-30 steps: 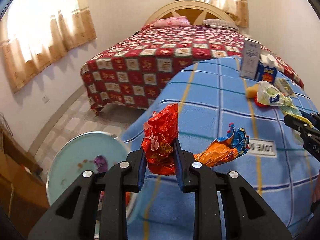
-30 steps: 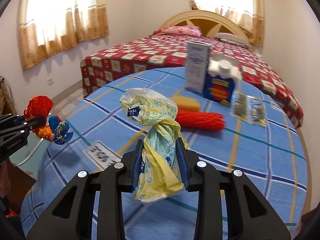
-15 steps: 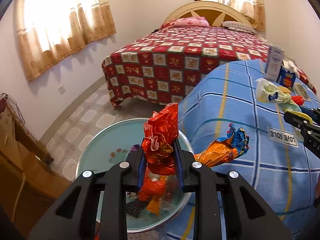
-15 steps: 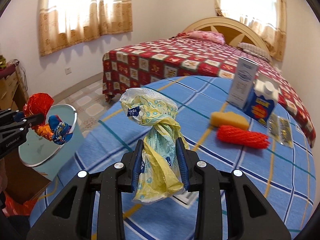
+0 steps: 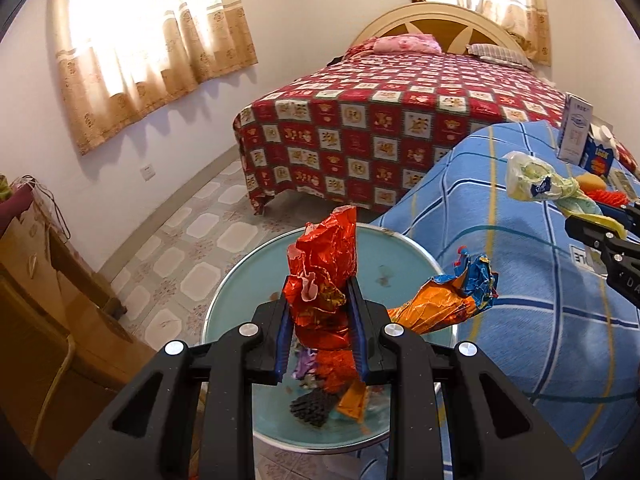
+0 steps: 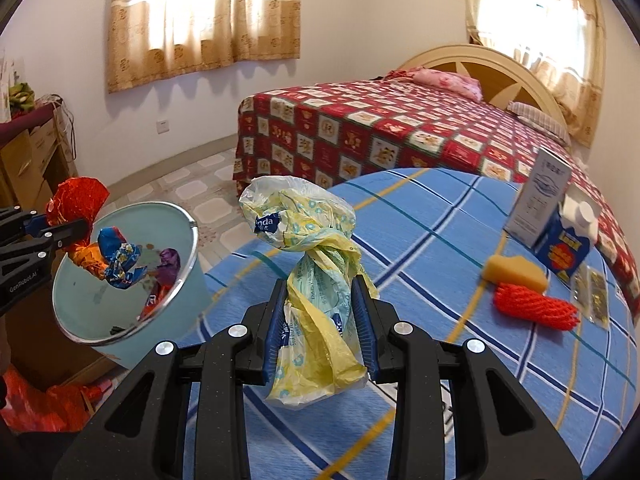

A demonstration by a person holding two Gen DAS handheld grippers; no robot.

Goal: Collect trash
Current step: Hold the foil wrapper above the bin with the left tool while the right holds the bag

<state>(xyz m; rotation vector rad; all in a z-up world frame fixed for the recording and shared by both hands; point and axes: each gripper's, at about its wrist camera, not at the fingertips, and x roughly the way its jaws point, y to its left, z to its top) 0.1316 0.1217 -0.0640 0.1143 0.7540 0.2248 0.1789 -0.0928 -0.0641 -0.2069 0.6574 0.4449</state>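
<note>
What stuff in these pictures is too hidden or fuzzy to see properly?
- Bottom of the light blue round bin: in the left wrist view, the left claw and its crumpled red foil wrapper cover the trash inside.
- Small flat packets beyond the red mesh sleeve: right wrist view, print too small to read.
- Right claw: cut off by the left wrist view's edge.

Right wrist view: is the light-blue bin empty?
No. The light-blue bin already holds wrappers, including a purple wrapper, and the left tongs hold a red foil wrapper over it.
</note>
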